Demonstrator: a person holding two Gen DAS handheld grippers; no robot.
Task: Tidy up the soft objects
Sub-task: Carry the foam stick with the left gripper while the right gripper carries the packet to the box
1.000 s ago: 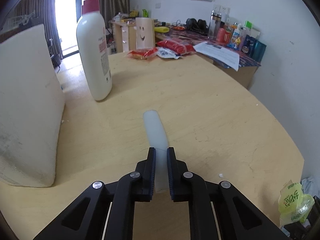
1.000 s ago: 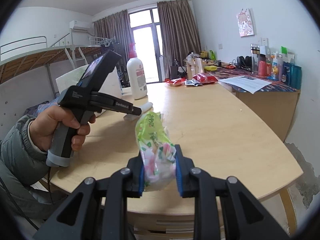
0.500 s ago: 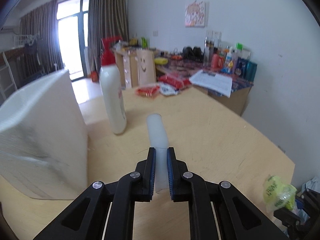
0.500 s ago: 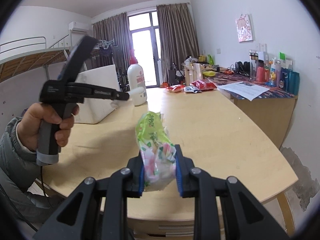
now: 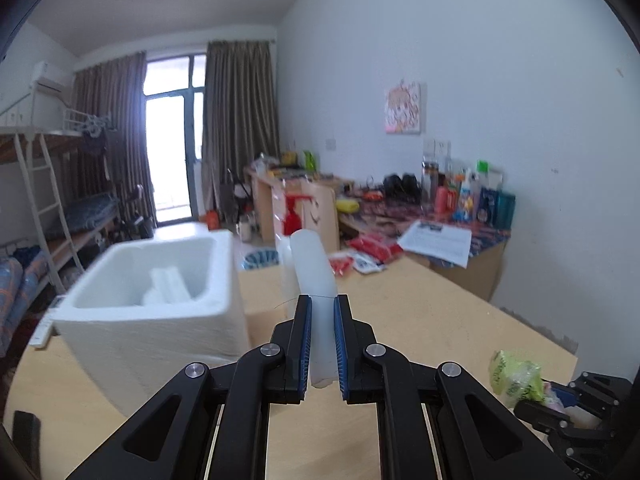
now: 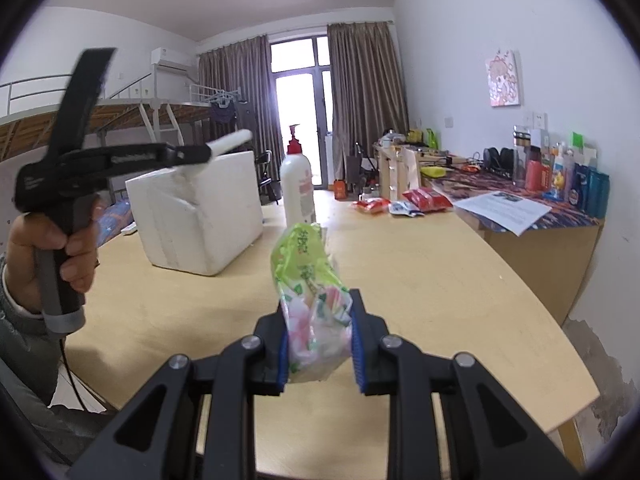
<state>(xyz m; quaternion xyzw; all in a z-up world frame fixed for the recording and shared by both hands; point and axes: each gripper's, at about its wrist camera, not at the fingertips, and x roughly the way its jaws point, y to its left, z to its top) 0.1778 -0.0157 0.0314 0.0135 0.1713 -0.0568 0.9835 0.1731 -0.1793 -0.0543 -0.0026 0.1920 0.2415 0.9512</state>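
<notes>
My left gripper (image 5: 320, 308) is shut on a white foam strip (image 5: 310, 268) and holds it high above the table, to the right of the open white foam box (image 5: 160, 304). White foam pieces (image 5: 168, 286) lie inside the box. My right gripper (image 6: 318, 320) is shut on a green and pink plastic packet (image 6: 310, 280) above the table's near side. In the right wrist view the left gripper (image 6: 200, 154) with the strip (image 6: 232, 140) is up at the left, above the box (image 6: 200, 216). The packet also shows in the left wrist view (image 5: 516, 376).
A white pump bottle (image 6: 298, 188) with a red top stands behind the box. Red snack packets (image 6: 400, 204) lie at the table's far end. A side desk (image 6: 532, 216) with paper and bottles stands along the right wall. The wooden table's (image 6: 440, 280) edge curves at the right.
My left gripper has risen steeply with the foam strip, so the box's open top has come into view. My right gripper holds the packet almost still.
</notes>
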